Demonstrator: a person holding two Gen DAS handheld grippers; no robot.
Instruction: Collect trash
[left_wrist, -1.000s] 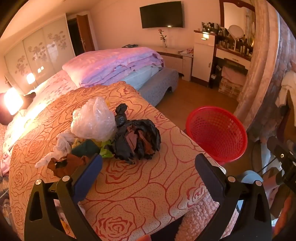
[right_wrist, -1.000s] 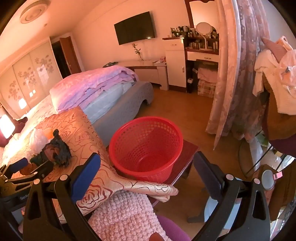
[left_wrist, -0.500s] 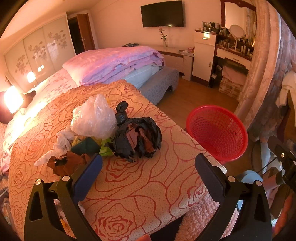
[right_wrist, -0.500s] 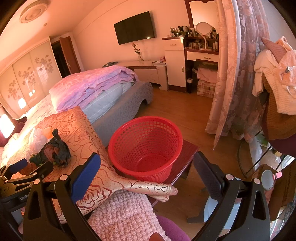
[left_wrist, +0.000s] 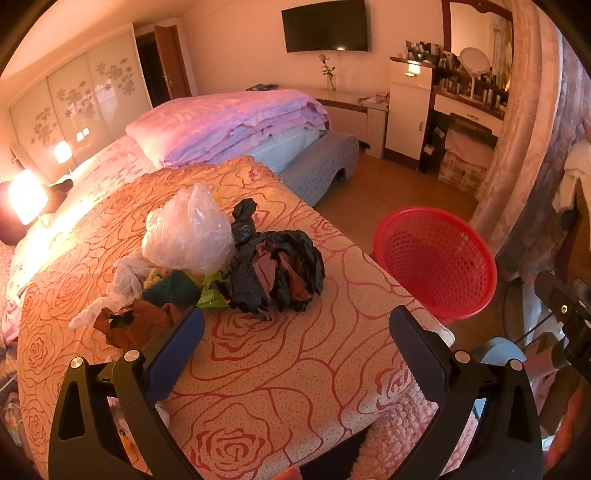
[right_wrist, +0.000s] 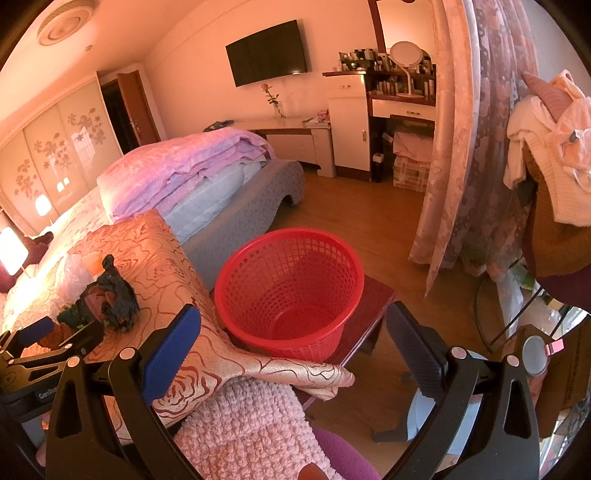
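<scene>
A pile of trash lies on the rose-patterned bedspread (left_wrist: 280, 373): a crumpled black plastic bag (left_wrist: 275, 275), a clear plastic bag (left_wrist: 188, 232), white tissue (left_wrist: 123, 280), a green scrap (left_wrist: 212, 295) and brown paper (left_wrist: 136, 326). My left gripper (left_wrist: 295, 332) is open and empty just short of the pile. An empty red mesh basket (right_wrist: 291, 288) stands on a low dark-red table to the right of the bed; it also shows in the left wrist view (left_wrist: 436, 258). My right gripper (right_wrist: 295, 332) is open and empty in front of the basket. The black bag (right_wrist: 110, 295) shows at left.
Folded pink quilts (left_wrist: 229, 125) lie further up the bed. A pink knitted cloth (right_wrist: 251, 428) hangs over the bed's near corner. A floral curtain (right_wrist: 476, 147) and a clothes rack (right_wrist: 550, 147) stand at right. A dresser (left_wrist: 406, 107) is at the far wall.
The left gripper has drifted slightly back and up from the pile. The right gripper has barely moved. Both stay open.
</scene>
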